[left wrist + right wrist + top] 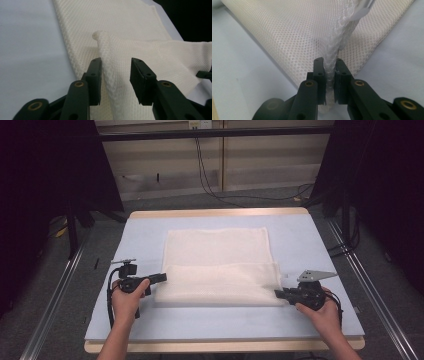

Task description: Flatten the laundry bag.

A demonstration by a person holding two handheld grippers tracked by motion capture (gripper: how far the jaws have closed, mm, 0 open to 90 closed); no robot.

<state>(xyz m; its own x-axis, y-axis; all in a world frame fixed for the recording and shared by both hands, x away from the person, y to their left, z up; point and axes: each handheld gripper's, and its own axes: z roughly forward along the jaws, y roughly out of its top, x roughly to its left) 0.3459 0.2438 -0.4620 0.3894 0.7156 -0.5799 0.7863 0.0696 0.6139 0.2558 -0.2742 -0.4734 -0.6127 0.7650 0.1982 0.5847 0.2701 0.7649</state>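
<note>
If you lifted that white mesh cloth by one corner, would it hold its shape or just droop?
Probably droop: the white mesh cloth already lies folded over itself and bunches into a thin rope inside the right hand-held gripper. Likely light, being open netting. Its ridge between the left hand-held gripper jaws suggests it creases easily.

White mesh cloth point(217, 270), matt; smooth matt table point(310, 245); wood edge.
</note>
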